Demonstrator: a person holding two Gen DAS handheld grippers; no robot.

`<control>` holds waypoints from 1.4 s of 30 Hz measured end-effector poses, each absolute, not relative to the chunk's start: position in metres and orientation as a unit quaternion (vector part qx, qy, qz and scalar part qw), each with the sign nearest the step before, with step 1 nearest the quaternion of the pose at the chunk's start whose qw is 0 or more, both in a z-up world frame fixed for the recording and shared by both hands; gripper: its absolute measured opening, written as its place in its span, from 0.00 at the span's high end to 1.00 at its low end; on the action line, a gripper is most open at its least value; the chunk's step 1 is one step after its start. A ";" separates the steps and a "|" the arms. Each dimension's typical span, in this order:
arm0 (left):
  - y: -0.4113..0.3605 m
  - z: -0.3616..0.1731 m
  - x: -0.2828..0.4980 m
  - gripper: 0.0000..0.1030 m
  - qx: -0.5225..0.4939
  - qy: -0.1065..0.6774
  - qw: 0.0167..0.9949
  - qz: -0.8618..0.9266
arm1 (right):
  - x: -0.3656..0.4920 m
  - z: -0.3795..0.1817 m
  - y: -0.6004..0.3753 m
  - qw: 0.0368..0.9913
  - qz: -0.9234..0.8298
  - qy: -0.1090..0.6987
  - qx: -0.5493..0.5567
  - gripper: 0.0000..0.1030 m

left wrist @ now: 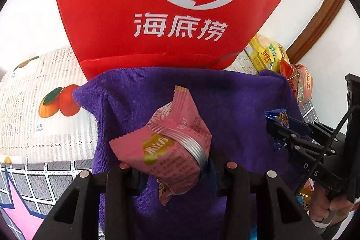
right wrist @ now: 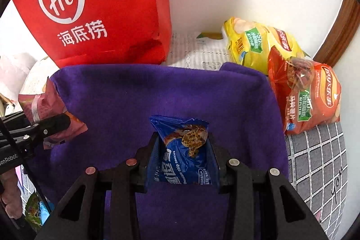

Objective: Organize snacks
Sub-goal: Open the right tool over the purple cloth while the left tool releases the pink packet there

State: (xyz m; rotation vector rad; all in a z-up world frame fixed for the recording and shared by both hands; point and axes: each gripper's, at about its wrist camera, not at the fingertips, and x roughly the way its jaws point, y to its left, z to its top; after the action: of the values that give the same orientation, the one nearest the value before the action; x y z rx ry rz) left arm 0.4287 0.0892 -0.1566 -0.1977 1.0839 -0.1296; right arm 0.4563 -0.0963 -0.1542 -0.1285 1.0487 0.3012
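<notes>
Mid-task: my left gripper (left wrist: 171, 163) clamps pink snack pack (left wrist: 166, 145), right gripper (right wrist: 183, 150) clamps blue cookie pack (right wrist: 182, 150), both over purple towel (right wrist: 157, 91); red bag (right wrist: 101, 8) and chip bags (right wrist: 303, 93) wait behind.

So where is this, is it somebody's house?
Probably a home. There's a fruit-print tablecloth, a purple towel, chip bags against the wall, and a red restaurant bag.
</notes>
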 end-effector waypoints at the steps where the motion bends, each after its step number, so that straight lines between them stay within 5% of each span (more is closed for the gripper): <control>1: 0.090 -0.157 0.428 0.61 -0.094 0.517 0.849 -0.061 | 0.458 -0.157 -0.095 0.851 0.143 0.502 -0.059 0.62; 18: 0.083 -0.168 0.433 0.60 -0.086 0.532 0.840 -0.057 | 0.471 -0.187 -0.091 0.826 0.137 0.544 -0.044 0.61; 21: 0.083 -0.167 0.433 0.60 -0.088 0.531 0.841 -0.062 | 0.472 -0.187 -0.094 0.825 0.136 0.547 -0.047 0.58; 23: 0.081 -0.166 0.433 0.60 -0.085 0.530 0.841 -0.065 | 0.473 -0.185 -0.093 0.824 0.137 0.547 -0.051 0.47; 28: 0.078 -0.156 0.431 0.40 -0.074 0.515 0.851 -0.066 | 0.464 -0.166 -0.091 0.840 0.136 0.522 -0.067 0.29; 42: 0.078 -0.120 0.421 0.23 -0.075 0.477 0.872 -0.073 | 0.435 -0.111 -0.093 0.878 0.113 0.459 -0.073 0.24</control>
State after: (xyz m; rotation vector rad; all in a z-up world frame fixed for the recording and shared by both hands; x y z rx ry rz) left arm 0.4207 0.0777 -0.1205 -0.1557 0.9975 -0.1533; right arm 0.4348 -0.0928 -0.1113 -0.1523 0.9581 0.2352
